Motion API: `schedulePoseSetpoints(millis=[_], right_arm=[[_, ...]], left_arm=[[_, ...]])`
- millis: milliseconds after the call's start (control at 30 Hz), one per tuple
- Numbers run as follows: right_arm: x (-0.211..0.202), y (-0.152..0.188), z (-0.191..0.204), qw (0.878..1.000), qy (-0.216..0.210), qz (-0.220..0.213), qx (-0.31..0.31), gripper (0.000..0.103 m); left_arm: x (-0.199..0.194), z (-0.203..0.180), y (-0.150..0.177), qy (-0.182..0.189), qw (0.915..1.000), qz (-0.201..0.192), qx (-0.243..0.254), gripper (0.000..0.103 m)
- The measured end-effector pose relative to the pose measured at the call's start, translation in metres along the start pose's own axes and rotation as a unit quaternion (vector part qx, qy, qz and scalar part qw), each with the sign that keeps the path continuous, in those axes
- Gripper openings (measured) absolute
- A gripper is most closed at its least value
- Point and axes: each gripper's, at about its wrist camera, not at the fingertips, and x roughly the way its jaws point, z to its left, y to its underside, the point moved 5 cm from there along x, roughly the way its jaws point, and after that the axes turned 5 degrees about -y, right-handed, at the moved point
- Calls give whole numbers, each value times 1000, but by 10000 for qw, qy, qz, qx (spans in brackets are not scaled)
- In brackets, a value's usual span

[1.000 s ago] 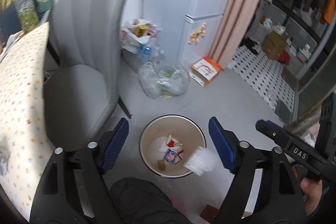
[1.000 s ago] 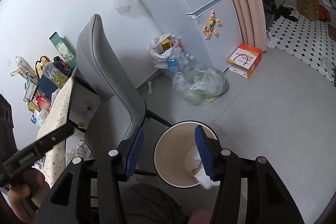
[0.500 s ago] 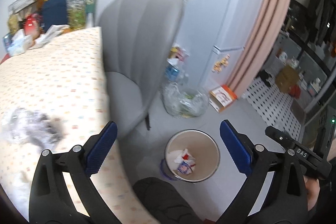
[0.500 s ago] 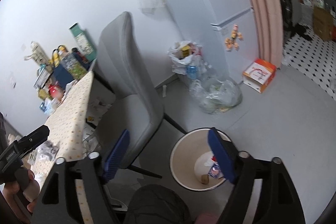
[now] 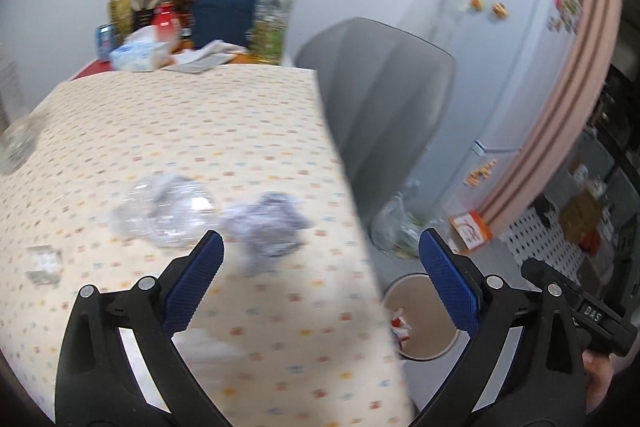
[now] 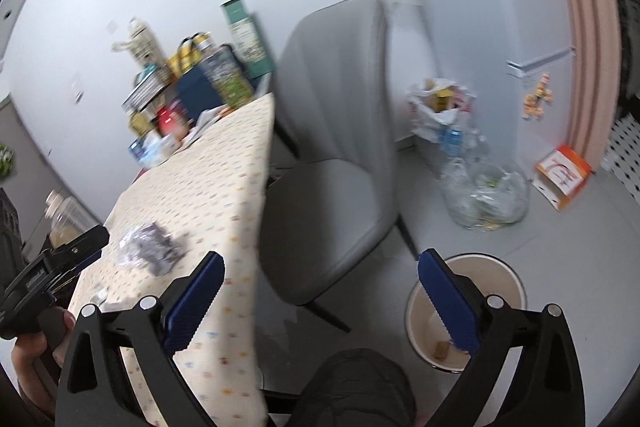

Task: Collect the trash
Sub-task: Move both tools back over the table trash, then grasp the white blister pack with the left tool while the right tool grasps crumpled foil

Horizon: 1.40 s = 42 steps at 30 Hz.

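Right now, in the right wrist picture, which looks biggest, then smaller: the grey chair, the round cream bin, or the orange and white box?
1. Grey padded chair
2. Round cream bin
3. Orange and white box, farther away, so only apparently smallest.

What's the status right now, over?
Left gripper open, empty. Right gripper jaws opening, nothing between them. Crumpled wrapper and clear plastic on table, bin on floor. Nothing in the way.

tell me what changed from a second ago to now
Both views swung from the trash bin toward the table. The right hand-held gripper let go of a white wad over the bin; its jaws are opening, empty. The left hand-held gripper, open, now faces the crumpled plastic and paper. Bin and chair stayed put.
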Motion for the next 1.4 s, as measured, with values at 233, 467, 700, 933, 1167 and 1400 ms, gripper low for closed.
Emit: schedulePoseSetpoints(millis=[233,467,700,933,1167,1400], right_arm=[[25,4,64,9980,-328,246,-479,95],[57,11,115,9930,-614,587,-825,95],[87,13,161,9860,-843,811,-1192,95],[123,19,194,9789,-926,1091,-1459,95],[152,26,207,9765,-891,1271,-1498,91],[154,32,214,9703,-1011,1517,-1592,14]], left_arm=[[-12,70,7,-422,9977,-78,-522,97],[-22,138,21,-848,9918,-86,-951,97],[-28,197,36,-1272,9823,-25,-1378,97],[-24,235,50,-1572,9730,99,-1686,97],[-16,254,57,-1720,9670,220,-1868,96],[1,253,64,-1715,9653,471,-1914,55]])
